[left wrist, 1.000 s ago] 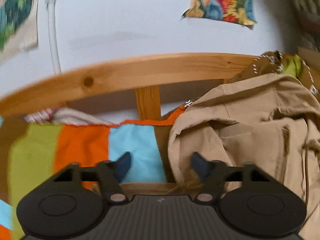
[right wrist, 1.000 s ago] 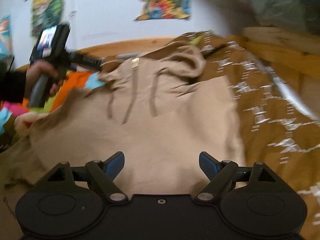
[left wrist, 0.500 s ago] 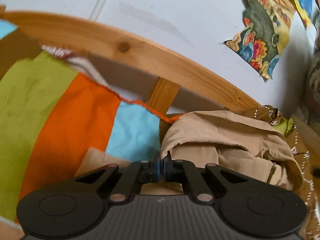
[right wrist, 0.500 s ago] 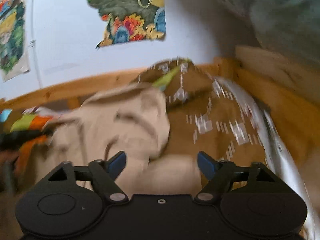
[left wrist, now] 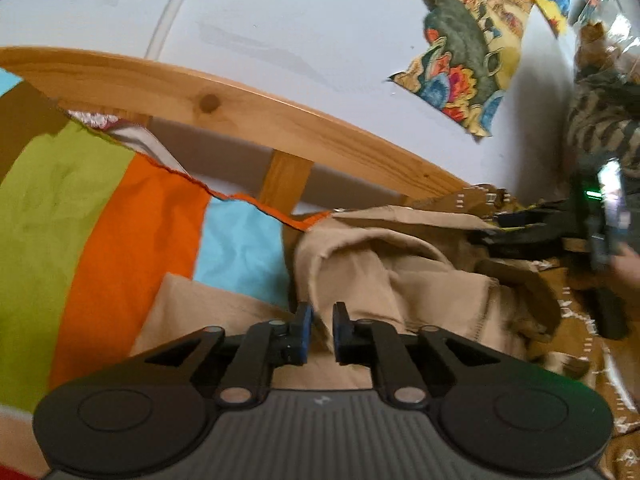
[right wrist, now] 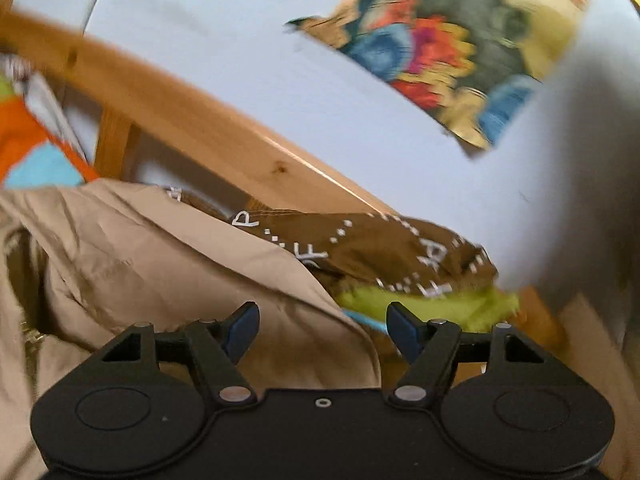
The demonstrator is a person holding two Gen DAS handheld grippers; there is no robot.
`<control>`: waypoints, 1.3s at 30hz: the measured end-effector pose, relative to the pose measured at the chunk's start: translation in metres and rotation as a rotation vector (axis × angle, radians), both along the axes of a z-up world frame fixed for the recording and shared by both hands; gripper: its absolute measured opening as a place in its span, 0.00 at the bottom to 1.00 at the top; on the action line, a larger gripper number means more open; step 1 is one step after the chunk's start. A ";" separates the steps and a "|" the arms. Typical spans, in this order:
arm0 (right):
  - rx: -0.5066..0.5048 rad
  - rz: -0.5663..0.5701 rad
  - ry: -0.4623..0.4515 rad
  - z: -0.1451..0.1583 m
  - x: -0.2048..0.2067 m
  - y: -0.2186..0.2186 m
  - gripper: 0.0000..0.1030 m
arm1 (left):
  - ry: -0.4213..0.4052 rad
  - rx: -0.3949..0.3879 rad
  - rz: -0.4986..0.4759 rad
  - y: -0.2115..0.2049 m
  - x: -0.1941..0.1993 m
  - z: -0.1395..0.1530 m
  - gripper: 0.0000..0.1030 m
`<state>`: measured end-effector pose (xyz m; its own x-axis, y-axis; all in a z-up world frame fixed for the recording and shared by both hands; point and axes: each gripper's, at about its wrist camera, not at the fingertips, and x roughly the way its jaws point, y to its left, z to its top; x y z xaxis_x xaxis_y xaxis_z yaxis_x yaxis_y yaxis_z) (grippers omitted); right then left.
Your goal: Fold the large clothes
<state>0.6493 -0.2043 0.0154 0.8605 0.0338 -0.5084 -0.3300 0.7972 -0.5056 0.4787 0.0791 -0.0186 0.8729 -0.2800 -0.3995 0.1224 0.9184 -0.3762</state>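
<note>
A large tan hooded jacket lies crumpled on a bed. My left gripper is nearly shut, pinching a fold of the tan fabric between its blue pads. In the right wrist view the jacket fills the lower left. My right gripper is open and empty, its fingers straddling the jacket's edge. The right gripper also shows in the left wrist view, held by a hand over the jacket's far side.
A striped green, orange and blue cover lies left. A brown patterned blanket and a lime cloth lie right. A wooden bed rail runs behind, with a white wall and colourful poster above.
My left gripper shut on the jacket's fabric a second ago and now holds it slightly parted. My right gripper moved forward to the jacket's far edge near the rail, staying open.
</note>
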 end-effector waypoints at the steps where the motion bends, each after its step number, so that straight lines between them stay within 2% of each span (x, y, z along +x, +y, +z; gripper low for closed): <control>1: -0.015 0.008 -0.004 -0.002 0.005 0.006 0.56 | -0.006 -0.023 -0.025 -0.002 -0.005 -0.001 0.12; 2: -0.017 0.010 -0.005 -0.004 0.009 0.009 0.47 | -0.010 -0.042 -0.059 -0.005 -0.009 -0.001 0.12; 3: -0.010 0.000 0.002 -0.004 0.012 0.012 0.23 | -0.022 -0.061 -0.113 -0.010 -0.014 -0.001 0.12; 4: 0.006 -0.011 0.018 -0.004 0.016 0.013 0.07 | -0.034 -0.070 -0.157 -0.016 -0.017 -0.001 0.12; 6: 0.037 -0.020 0.004 -0.001 0.013 0.011 0.02 | -0.025 -0.089 -0.251 -0.033 -0.017 -0.001 0.12; 10: 0.122 0.019 -0.096 0.018 -0.018 0.003 0.00 | 0.066 -0.178 -0.291 -0.060 0.012 -0.012 0.12; 14: 0.169 0.100 -0.177 0.043 -0.073 -0.004 0.00 | 0.147 -0.232 -0.209 -0.070 0.046 -0.031 0.11; 17: 0.200 0.159 -0.227 0.062 -0.119 -0.013 0.00 | 0.180 -0.275 -0.170 -0.071 0.058 -0.042 0.10; 20: 0.226 0.200 -0.266 0.077 -0.166 -0.023 0.00 | 0.192 -0.304 -0.146 -0.069 0.050 -0.042 0.10; 22: 0.217 0.238 -0.273 0.076 -0.194 -0.028 0.00 | 0.205 -0.284 -0.150 -0.065 0.028 -0.040 0.14; 25: 0.184 0.287 -0.292 0.063 -0.230 -0.033 0.00 | 0.232 -0.244 -0.229 -0.055 -0.022 -0.042 0.18; 29: 0.207 0.303 -0.279 0.043 -0.261 -0.040 0.00 | 0.274 -0.242 -0.275 -0.028 -0.083 -0.046 0.23; 34: 0.208 0.363 -0.224 0.008 -0.314 -0.043 0.01 | 0.273 -0.175 -0.199 0.019 -0.122 -0.038 0.37; 36: 0.224 0.389 -0.137 -0.008 -0.330 -0.045 0.04 | 0.275 -0.172 -0.168 0.035 -0.124 -0.033 0.38; 38: 0.246 0.374 -0.024 -0.024 -0.341 -0.049 0.10 | 0.261 -0.178 -0.133 0.044 -0.122 -0.028 0.42; 39: 0.259 0.366 0.053 -0.032 -0.343 -0.051 0.18 | 0.255 -0.187 -0.112 0.050 -0.121 -0.026 0.45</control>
<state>0.3064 -0.2553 -0.0163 0.7415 0.4627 -0.4860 -0.6334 0.7216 -0.2795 0.3577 0.1296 -0.0450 0.7108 -0.4579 -0.5339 0.0987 0.8165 -0.5688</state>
